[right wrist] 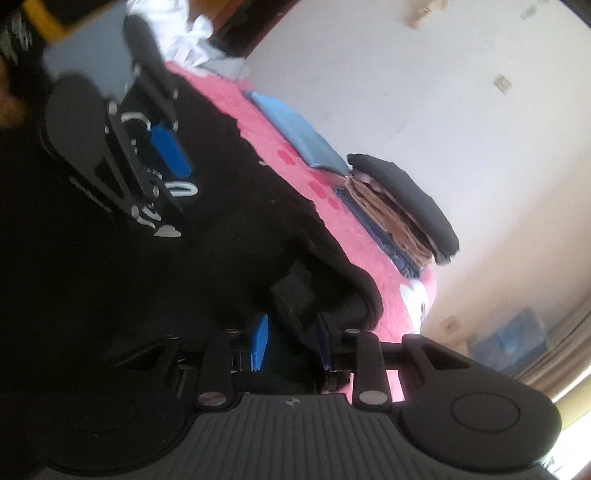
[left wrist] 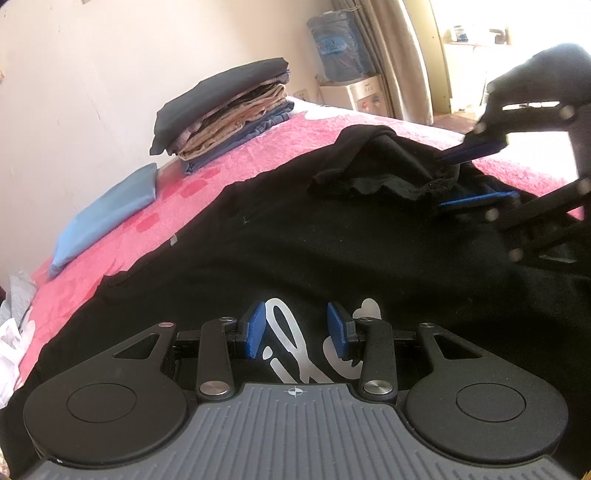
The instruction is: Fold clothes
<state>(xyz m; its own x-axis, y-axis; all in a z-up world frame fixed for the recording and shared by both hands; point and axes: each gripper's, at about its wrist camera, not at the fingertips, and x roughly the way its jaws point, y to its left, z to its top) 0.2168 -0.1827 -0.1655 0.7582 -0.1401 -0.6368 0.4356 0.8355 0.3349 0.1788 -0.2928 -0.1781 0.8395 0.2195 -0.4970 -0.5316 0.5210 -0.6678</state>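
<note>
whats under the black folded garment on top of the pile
Under the black folded garment lie beige or checked clothes, then blue ones on the pink bedcover. How many pieces is hidden.

wall (left wrist: pixel 92 74) cream | curtain (left wrist: pixel 406 55) | window (left wrist: pixel 517 22) bright | water dispenser (left wrist: pixel 354 88)

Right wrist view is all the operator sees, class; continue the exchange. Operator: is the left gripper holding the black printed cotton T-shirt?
Observer: No. The left gripper is open above the black printed cotton T-shirt; white lettering shows between its pads.
Operator: What is the blurred blue shape at my lower right?
Observer: A blue plastic water bottle on a white dispenser.
Operator: And my own jaws?
Observer: The right gripper has the shirt's bunched hem between parted pads.
</note>
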